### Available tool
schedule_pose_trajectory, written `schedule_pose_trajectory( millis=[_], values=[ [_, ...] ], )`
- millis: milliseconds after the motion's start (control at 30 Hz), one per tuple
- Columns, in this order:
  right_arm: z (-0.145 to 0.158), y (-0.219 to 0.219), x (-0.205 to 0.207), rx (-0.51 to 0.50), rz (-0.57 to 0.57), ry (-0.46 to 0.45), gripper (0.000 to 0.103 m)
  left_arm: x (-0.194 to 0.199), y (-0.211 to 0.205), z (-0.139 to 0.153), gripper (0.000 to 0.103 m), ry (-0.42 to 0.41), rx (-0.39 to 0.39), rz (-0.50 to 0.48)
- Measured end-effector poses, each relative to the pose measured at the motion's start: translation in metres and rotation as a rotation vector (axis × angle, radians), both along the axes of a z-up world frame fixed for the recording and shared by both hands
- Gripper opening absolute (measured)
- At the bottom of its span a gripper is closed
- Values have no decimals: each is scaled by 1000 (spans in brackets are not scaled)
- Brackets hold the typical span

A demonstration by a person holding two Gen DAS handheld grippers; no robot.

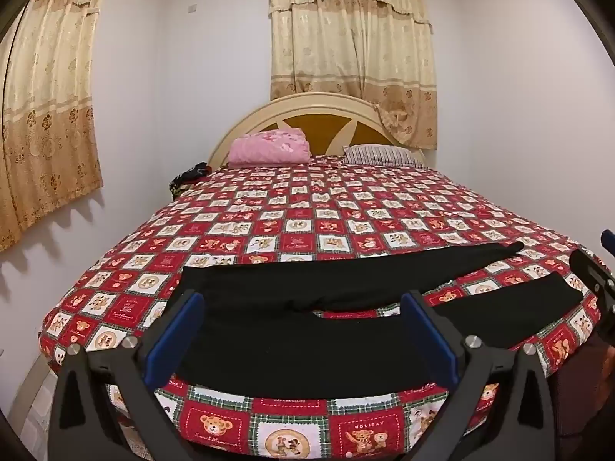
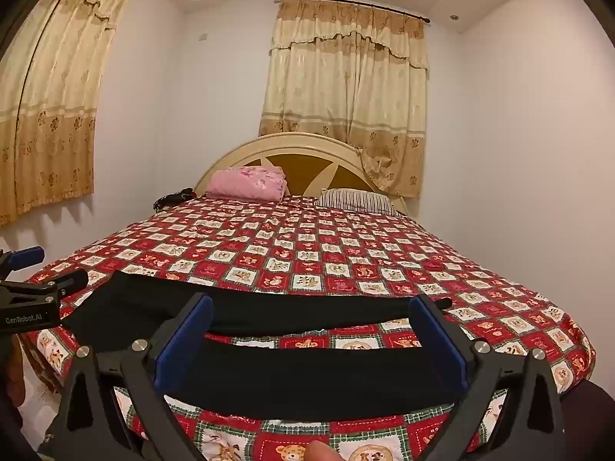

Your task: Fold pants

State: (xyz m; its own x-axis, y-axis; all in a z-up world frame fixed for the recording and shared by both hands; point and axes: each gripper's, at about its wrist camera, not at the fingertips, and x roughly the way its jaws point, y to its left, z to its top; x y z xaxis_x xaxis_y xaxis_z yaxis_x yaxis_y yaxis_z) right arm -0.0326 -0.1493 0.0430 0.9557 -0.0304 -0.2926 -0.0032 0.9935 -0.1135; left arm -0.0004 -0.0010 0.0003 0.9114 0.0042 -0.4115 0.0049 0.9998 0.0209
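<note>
Black pants lie flat across the foot of the bed, waist to the left and the two legs spread apart toward the right. My left gripper stands wide open over the waist end, and its blue pads touch nothing. In the right wrist view the pants stretch across the frame. My right gripper hangs wide open over the legs with nothing held. Each gripper also shows in the other's view: the right gripper at the right edge, the left gripper at the left edge.
The bedcover is a red check with teddy bears. A pink folded blanket and a striped pillow lie by the headboard. White walls stand close on both sides. A fingertip shows at the bottom edge.
</note>
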Motion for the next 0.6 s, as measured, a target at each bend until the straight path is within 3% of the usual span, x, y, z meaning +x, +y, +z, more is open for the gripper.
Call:
schedule_pose_trajectory(
  millis=[200, 600],
  values=[
    [-1, -1, 1, 1, 3, 4, 102, -2, 7, -10, 103, -2, 2, 0],
    [-3, 0, 0, -6, -2, -2, 102, 1, 7, -4, 103, 1, 12, 3]
  ],
)
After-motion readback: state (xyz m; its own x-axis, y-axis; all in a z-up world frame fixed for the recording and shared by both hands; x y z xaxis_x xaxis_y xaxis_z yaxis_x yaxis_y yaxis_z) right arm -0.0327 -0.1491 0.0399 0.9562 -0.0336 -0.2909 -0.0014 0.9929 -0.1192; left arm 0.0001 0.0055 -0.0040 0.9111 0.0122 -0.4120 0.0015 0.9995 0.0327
